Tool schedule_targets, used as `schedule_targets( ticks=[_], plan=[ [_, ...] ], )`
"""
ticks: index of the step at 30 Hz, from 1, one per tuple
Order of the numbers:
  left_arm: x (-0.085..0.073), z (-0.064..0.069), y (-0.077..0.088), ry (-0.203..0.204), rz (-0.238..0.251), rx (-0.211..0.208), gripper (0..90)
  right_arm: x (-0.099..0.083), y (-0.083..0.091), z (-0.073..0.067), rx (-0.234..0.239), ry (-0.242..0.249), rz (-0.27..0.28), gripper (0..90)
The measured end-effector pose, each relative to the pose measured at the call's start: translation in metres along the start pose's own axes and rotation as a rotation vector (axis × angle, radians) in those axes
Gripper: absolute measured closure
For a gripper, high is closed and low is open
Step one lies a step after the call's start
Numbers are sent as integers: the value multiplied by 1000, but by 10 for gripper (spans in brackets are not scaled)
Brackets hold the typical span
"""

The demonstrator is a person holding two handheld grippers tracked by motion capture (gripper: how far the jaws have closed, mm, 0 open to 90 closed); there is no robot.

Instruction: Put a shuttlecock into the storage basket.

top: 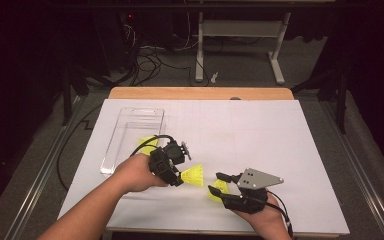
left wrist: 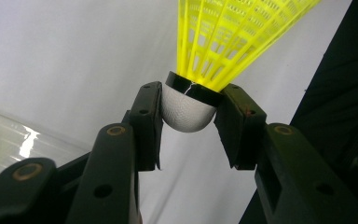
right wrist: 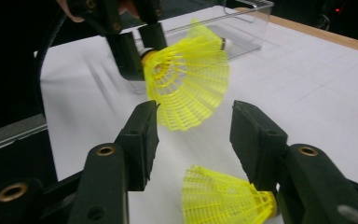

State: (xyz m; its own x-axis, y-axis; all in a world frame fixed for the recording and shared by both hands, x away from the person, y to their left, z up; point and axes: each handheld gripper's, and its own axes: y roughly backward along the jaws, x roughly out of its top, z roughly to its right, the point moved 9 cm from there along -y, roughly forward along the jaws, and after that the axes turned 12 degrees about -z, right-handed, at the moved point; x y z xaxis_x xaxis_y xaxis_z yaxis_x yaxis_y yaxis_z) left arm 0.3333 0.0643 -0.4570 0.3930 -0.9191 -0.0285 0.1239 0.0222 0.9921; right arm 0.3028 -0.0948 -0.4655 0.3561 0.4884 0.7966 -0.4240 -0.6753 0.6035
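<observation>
Left gripper (left wrist: pixel 189 109): jaws pinching white cork of yellow shuttlecock (left wrist: pixel 235 37), skirt pointing away from gripper. Contact seen close up in left gripper view; cork hidden in high view, skirt (top: pixel 194 175) alone visible past left gripper (top: pixel 176 176).

Right gripper (right wrist: pixel 193 133): jaws spread, holding nothing. Second shuttlecock (right wrist: pixel 226 198) lying on its side on white sheet (right wrist: pixel 307 88), below and between the jaws; touching or not, cannot tell. In high view, second shuttlecock (top: pixel 219 189) at tip of right gripper (top: pixel 219 183), near held one.

Right gripper view, far side: clear bin (right wrist: pixel 244 23) with white cork tip behind held skirt. High view: bin (top: pixel 130 135) left of centre on sheet, yellow patch inside (top: pixel 146 144), third shuttlecock.

Count: shuttlecocks 3 (1 held, 1 on sheet, 1 in bin); grippers 2; bins 1.
</observation>
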Motion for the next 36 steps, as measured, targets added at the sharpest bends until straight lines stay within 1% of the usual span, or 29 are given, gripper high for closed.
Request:
schedule_targets(
  ticks=[5, 8, 11, 12, 15, 17, 19, 21, 22, 24, 25, 29, 31, 34, 36],
  plan=[
    [-1, -2, 0, 22, 2, -3, 620, -1, 6, 12, -40, -26, 26, 420],
    [-2, -4, -2, 46, -2, -5, 620, -3, 9, 20, -77, -42, 40, 349],
    [-3, -6, -2, 53, 2, -8, 620, -4, 12, 27, -110, -60, 50, 277],
    [-3, -6, -3, 57, 4, -7, 619, -6, 13, 31, -124, -73, 50, 262],
    [-4, -8, -3, 64, 9, -11, 619, -8, 16, 39, -142, -100, 55, 234],
    [-5, -9, -3, 67, 13, -17, 620, -10, 19, 46, -165, -106, 61, 198],
    [-6, -10, -3, 72, 13, -15, 620, -11, 22, 51, -181, -114, 63, 172],
    [-7, -11, -3, 73, 14, -20, 620, -13, 23, 56, -197, -124, 57, 151],
    [-7, -11, -2, 75, 14, -18, 620, -15, 25, 60, -208, -138, 56, 140],
    [-7, -11, -2, 76, 16, -19, 620, -17, 26, 63, -217, -150, 52, 121],
    [-7, -11, -3, 73, 15, -18, 620, -19, 27, 67, -234, -155, 46, 105],
    [-7, -10, -3, 66, 22, -24, 619, -26, 33, 75, -266, -164, 37, 65],
    [-7, -10, -3, 68, 20, -23, 619, -33, 37, 81, -283, -179, 29, 45],
    [-6, -11, -3, 73, 29, -25, 619, -39, 40, 86, -302, -189, 33, 11],
    [-6, -11, -2, 76, 29, -28, 620, -42, 42, 88, -313, -193, 41, 4]
  ],
)
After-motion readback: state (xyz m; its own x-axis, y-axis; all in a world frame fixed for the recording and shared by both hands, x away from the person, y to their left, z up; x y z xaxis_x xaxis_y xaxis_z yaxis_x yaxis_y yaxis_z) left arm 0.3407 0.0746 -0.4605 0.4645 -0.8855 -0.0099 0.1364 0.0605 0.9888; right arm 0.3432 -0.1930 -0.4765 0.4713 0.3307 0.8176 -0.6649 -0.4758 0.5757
